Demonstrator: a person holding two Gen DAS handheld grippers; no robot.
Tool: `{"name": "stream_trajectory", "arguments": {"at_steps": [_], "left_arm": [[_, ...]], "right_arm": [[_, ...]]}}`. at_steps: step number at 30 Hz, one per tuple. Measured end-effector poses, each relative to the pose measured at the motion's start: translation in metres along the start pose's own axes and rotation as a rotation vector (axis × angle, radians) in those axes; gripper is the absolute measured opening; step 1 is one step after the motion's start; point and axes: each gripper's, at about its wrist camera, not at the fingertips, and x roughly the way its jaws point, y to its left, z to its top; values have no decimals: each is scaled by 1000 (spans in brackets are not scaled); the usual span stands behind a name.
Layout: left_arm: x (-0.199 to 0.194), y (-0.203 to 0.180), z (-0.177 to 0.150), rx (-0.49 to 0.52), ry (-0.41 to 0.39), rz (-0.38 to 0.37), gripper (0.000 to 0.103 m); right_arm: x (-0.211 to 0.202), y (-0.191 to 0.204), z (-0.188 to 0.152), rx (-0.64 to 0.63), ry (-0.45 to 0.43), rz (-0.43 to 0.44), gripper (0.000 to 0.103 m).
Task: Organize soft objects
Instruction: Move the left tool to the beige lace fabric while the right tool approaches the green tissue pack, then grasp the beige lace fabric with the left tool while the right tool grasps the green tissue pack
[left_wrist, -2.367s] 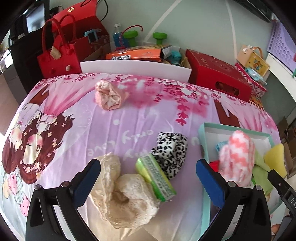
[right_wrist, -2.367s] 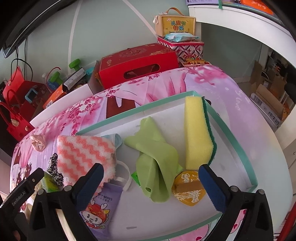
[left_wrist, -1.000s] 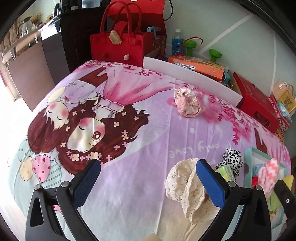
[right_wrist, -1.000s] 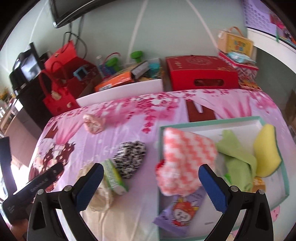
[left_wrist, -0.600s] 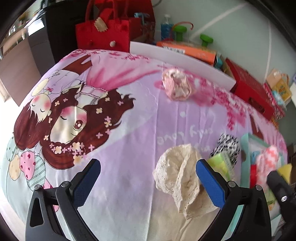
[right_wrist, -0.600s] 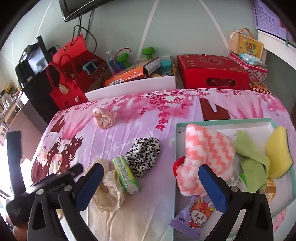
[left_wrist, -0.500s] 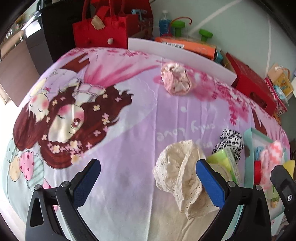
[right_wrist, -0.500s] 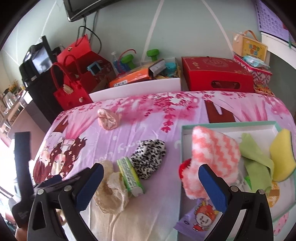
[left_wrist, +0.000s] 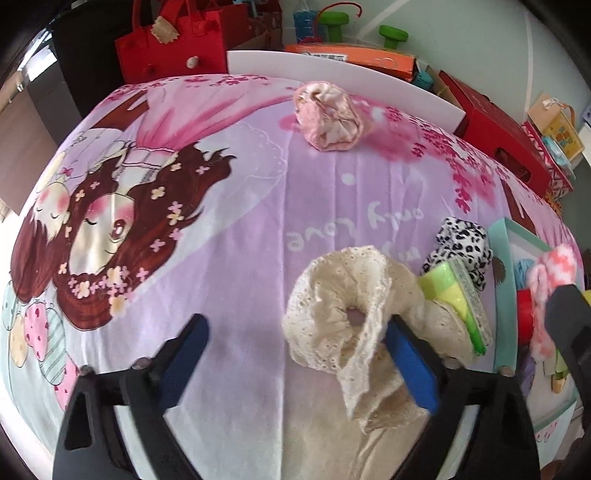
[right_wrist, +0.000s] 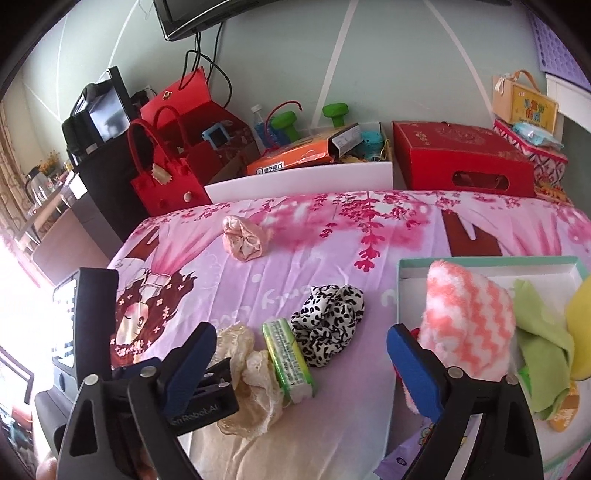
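Observation:
A cream lace scrunchie (left_wrist: 340, 314) lies on the pink cartoon bedsheet (left_wrist: 221, 206). My left gripper (left_wrist: 295, 350) hangs low over it. Its jaws are closing, with the scrunchie's edge draped over the right finger (left_wrist: 410, 362) and no squeeze visible. Beside the scrunchie lie a green tissue pack (right_wrist: 288, 358) and a leopard-print scrunchie (right_wrist: 328, 325). My right gripper (right_wrist: 303, 362) hovers above these, its jaws wide but closing and gripping nothing. A pink scrunchie (right_wrist: 243, 240) sits farther back. The teal-rimmed tray (right_wrist: 480, 262) holds a pink-and-white fuzzy cloth (right_wrist: 469, 321), a green cloth (right_wrist: 539, 332) and a yellow sponge (right_wrist: 580, 314).
Beyond the bed's far edge stand a white board (right_wrist: 295, 181), red felt bags (right_wrist: 162, 177), an orange box (right_wrist: 291, 158), green dumbbells (right_wrist: 334, 110) and a red carton (right_wrist: 461, 162). A black cabinet (right_wrist: 96, 158) stands at the left.
My left gripper has come down and closer to the cream scrunchie, which now lies against its right finger. The right view has swung left from the tray to the loose items. Both jaws look slightly narrower.

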Motion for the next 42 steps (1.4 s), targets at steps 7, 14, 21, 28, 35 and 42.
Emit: {"name": "stream_trajectory", "arguments": {"at_steps": [7, 14, 21, 28, 35, 42], "left_arm": [[0, -9, -2, 20, 19, -82, 49], [1, -13, 0, 29, 7, -107, 20], [2, 11, 5, -69, -8, -75, 14], [1, 28, 10, -126, -23, -2, 12], [2, 38, 9, -161, -23, 18, 12], [6, 38, 9, -156, -12, 22, 12]], "right_arm": [[4, -7, -1, 39, 11, 10, 95], [9, -9, -3, 51, 28, 20, 93], [14, -7, -5, 40, 44, 27, 85], [20, 3, -8, -19, 60, 38, 74], [36, 10, -16, -59, 120, 34, 50], [53, 16, -25, -95, 175, 27, 34]]}}
